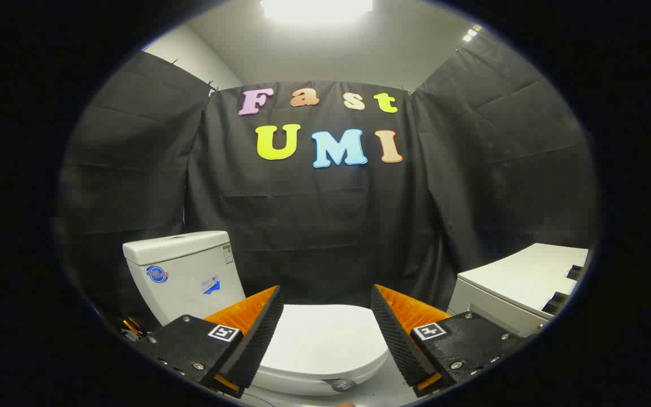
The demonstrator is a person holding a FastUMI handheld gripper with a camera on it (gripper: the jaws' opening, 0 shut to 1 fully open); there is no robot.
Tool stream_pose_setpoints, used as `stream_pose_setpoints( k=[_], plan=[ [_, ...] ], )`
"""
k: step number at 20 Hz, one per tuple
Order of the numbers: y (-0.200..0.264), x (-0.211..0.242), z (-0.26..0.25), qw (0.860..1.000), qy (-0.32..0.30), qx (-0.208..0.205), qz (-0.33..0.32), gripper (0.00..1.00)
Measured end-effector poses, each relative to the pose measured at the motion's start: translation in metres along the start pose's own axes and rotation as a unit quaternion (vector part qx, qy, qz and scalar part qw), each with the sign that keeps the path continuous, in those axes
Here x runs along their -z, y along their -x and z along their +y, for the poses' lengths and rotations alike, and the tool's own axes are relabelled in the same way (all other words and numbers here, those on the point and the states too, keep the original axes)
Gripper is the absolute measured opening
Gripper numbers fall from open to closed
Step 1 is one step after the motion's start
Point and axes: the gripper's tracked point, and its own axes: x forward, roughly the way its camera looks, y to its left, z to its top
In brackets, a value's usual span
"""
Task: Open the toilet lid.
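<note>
We see one toilet, and its lid (325,339) lies shut and flat over the bowl, just ahead of and below the gripper (325,319), framed in the gap between the two fingers. The lid's long axis runs on a slant: its hinge end sits far and to the left, by the tank (181,271), and its rounded front end comes near and to the right, so the toilet faces toward us and rightward. A little of the bowl's rim shows under the lid's near edge, with one small round fitting (341,385) below it that we cannot make out.

The gripper's two fingers stand well apart, holding nothing; neither one touches the lid, and both hover above it, one over each side of the lid.

The single tank stands upright at the far left, behind the left finger, with its own cover in place. We count three stickers on it: one round one on the front face, one smaller one lower and to the right, and one strip at the upper right corner.

To the right, well apart from the toilet, stands one white cabinet-like unit (520,280) with a flat top; two dark pieces sit at its right end. Black cloth (325,226) hangs behind everything.
</note>
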Motion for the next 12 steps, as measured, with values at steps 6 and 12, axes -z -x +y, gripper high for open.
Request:
stream_pose_setpoints(
  k=[6,12],
  plan=[
    [0.0004,0.0068,-0.0014,1.000,-0.007,0.000,0.013,0.96],
    [0.0007,0.0123,0.0010,1.000,-0.009,-0.004,0.018,0.96]
  ],
)
